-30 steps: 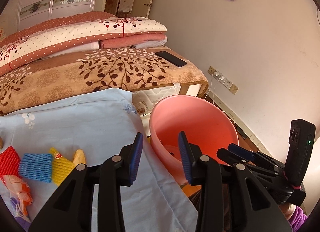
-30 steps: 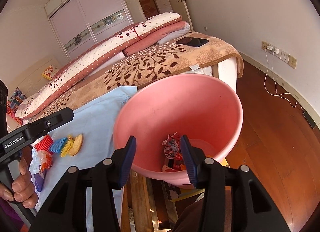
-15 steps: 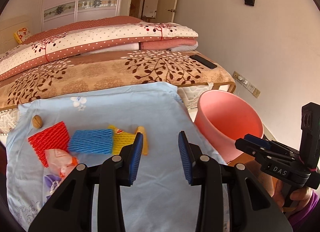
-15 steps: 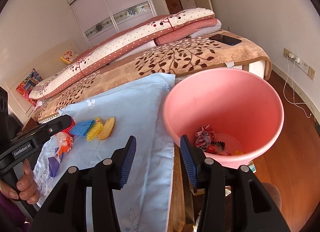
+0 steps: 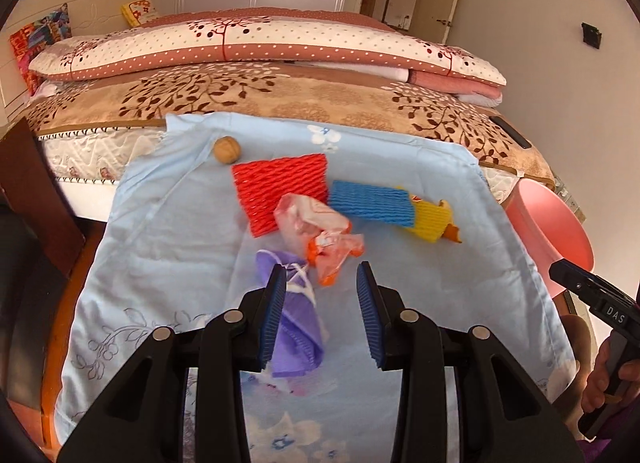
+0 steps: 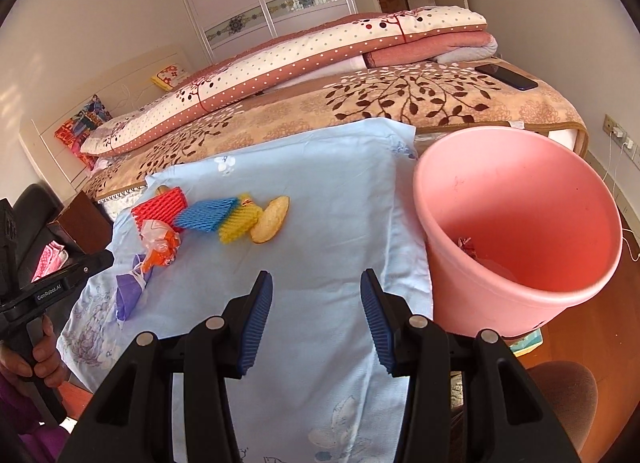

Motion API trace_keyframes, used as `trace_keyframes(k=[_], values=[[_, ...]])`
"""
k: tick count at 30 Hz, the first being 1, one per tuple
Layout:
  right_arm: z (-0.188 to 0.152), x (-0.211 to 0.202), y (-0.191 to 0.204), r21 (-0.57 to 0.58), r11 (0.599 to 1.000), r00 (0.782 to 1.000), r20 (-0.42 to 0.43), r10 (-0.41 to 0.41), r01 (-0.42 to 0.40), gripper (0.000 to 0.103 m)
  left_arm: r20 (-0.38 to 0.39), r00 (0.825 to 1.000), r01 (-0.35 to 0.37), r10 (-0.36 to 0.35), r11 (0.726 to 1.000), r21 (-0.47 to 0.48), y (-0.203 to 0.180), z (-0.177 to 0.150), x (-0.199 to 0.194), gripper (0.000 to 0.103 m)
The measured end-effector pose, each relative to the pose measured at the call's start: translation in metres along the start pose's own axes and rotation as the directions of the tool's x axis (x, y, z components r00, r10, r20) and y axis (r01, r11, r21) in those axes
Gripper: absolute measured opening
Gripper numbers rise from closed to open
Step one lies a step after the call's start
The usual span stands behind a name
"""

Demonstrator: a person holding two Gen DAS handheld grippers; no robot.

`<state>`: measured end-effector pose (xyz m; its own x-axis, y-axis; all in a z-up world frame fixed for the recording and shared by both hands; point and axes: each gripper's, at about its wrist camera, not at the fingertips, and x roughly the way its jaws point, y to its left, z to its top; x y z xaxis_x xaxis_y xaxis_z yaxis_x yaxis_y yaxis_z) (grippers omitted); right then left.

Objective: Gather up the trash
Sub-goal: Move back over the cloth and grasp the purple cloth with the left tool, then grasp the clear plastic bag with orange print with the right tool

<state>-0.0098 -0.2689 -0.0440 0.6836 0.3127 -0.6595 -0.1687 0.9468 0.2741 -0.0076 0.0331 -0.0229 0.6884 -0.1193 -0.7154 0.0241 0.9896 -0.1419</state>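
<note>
Trash lies on a light blue cloth (image 5: 168, 231): a red foam net (image 5: 280, 183), a blue foam net (image 5: 372, 203), a yellow foam net (image 5: 430, 221), an orange-and-clear plastic wrapper (image 5: 324, 239), a purple wrapper (image 5: 298, 327) and a walnut (image 5: 226, 149). My left gripper (image 5: 321, 311) is open and empty, just above the purple wrapper and short of the plastic wrapper. My right gripper (image 6: 316, 319) is open and empty over bare cloth, left of the pink bucket (image 6: 520, 223), which holds some trash. A peel piece (image 6: 272, 219) lies by the yellow net.
A bed with patterned blankets (image 5: 280, 99) runs behind the cloth, with a black phone (image 6: 506, 76) on it. The bucket also shows in the left wrist view (image 5: 548, 223). A dark wooden piece (image 5: 32, 191) stands at the left. Wood floor and wall sockets (image 6: 620, 135) are at the right.
Both grippers have swung left, away from the bucket and toward the trash on the cloth. The left gripper now sits over the purple wrapper. Both stay open and empty.
</note>
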Motion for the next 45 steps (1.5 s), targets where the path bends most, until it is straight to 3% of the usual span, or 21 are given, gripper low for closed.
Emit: trace_keyframes(k=[5, 8, 19, 22, 24, 29, 36, 39, 45], values=[[-0.002, 0.007, 0.009, -0.022, 1.0, 1.0, -0.025, 0.004, -0.005, 0.045, -0.048, 0.999, -0.028, 0.026, 0.999, -0.047, 0.022, -0.015, 0.005, 0.037], [-0.002, 0.01, 0.014, -0.033, 0.999, 0.999, -0.033, 0.004, -0.005, 0.045, -0.074, 0.997, -0.011, 0.006, 0.997, -0.074, 0.026, -0.017, 0.01, 0.037], [0.002, 0.017, 0.035, -0.089, 0.995, 0.998, -0.058, 0.034, -0.039, 0.045, -0.13, 0.992, 0.002, -0.006, 1.0, -0.026, 0.012, -0.018, 0.036, 0.037], [0.005, 0.02, 0.046, -0.112, 0.99, 0.995, -0.07, 0.074, -0.082, 0.045, -0.111, 0.993, 0.026, -0.03, 0.999, -0.042, 0.017, -0.019, 0.034, 0.037], [0.008, 0.024, 0.057, -0.128, 0.985, 0.991, -0.082, 0.106, -0.116, 0.045, -0.098, 0.994, 0.04, -0.045, 0.998, -0.055, 0.022, -0.018, 0.031, 0.027], [0.017, 0.041, 0.09, -0.171, 0.966, 0.977, -0.125, 0.173, -0.193, 0.045, -0.081, 0.994, 0.07, -0.076, 0.994, -0.078, 0.032, -0.019, 0.023, 0.018], [0.029, 0.075, 0.129, -0.185, 0.946, 0.954, -0.191, 0.231, -0.266, 0.046, -0.038, 0.997, 0.058, -0.063, 0.991, -0.123, 0.053, -0.018, 0.006, 0.017], [0.032, 0.09, 0.142, -0.173, 0.942, 0.945, -0.212, 0.251, -0.289, 0.056, -0.031, 0.998, 0.056, -0.061, 0.988, -0.147, 0.061, -0.02, 0.003, 0.017], [0.035, 0.12, 0.159, -0.149, 0.94, 0.929, -0.26, 0.263, -0.307, 0.057, -0.018, 0.997, 0.065, -0.069, 0.983, -0.17, 0.072, -0.021, -0.002, 0.017]])
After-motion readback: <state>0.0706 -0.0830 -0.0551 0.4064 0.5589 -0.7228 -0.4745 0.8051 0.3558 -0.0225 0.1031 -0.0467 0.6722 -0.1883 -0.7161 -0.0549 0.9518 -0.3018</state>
